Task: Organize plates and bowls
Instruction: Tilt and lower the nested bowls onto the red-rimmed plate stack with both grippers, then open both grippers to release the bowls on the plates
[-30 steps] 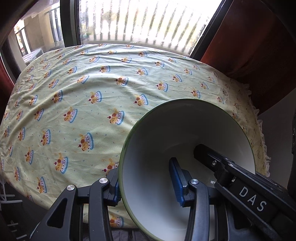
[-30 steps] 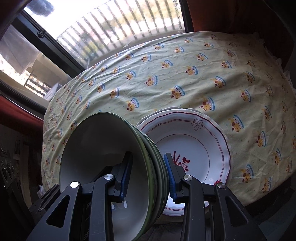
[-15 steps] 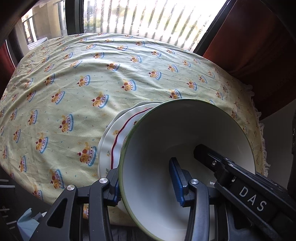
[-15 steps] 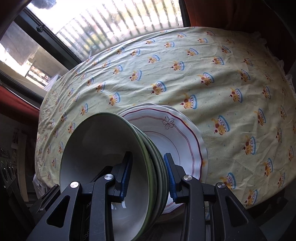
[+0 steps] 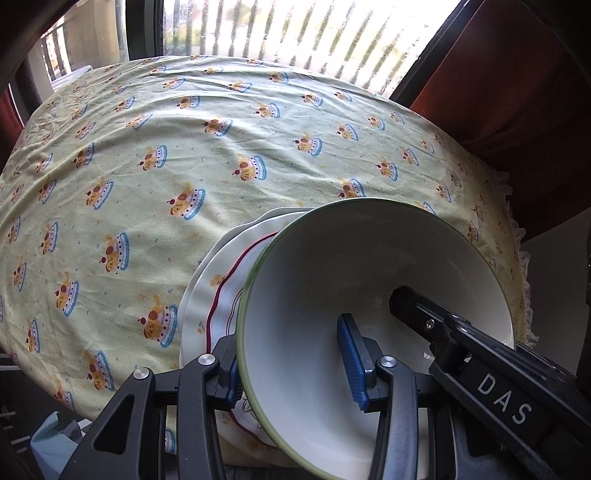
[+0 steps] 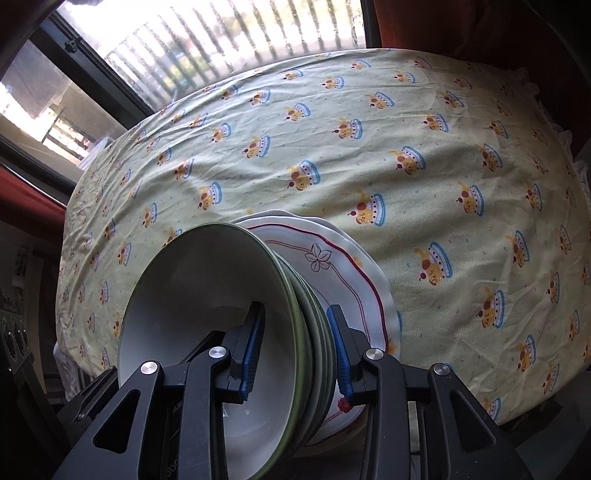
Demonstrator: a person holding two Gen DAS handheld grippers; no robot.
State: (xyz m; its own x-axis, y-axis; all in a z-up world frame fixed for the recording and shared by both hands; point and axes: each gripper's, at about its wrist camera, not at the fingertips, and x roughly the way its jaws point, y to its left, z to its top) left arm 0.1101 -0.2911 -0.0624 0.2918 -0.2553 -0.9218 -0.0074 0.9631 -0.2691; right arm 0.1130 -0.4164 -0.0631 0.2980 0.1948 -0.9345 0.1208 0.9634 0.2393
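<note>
Nearest to us, the left gripper (image 5: 293, 373) is clamped part-open on the near wall of the stack of bowls (image 5: 373, 295), one blue pad outside the green rim and one inside. The right gripper (image 6: 295, 352) pinches the opposite side the same way, its jaws spread only as far as the nested rims between them. We hold the stack between both tools, just above the stack of plates (image 6: 332, 266) near the front edge of the table.

We judge the step in hand to be setting the bowls down onto the plates. To do it well, we should lower both hands together and keep the stack level so the nested bowls do not slide against each other. We should centre the bowl base over the plate well, let the weight settle fully, and only then release both sides at once. The plates sit close to the table's edge, so any sideways push could nudge them off.

Counting: the right view shows about four green rims nested, though we cannot be sure of the exact number. At least two scalloped plates lie stacked, the top one with a red line and flower motif.

Beyond them, the patterned tablecloth (image 5: 221, 147) is bare back to the window (image 5: 295, 33).
</note>
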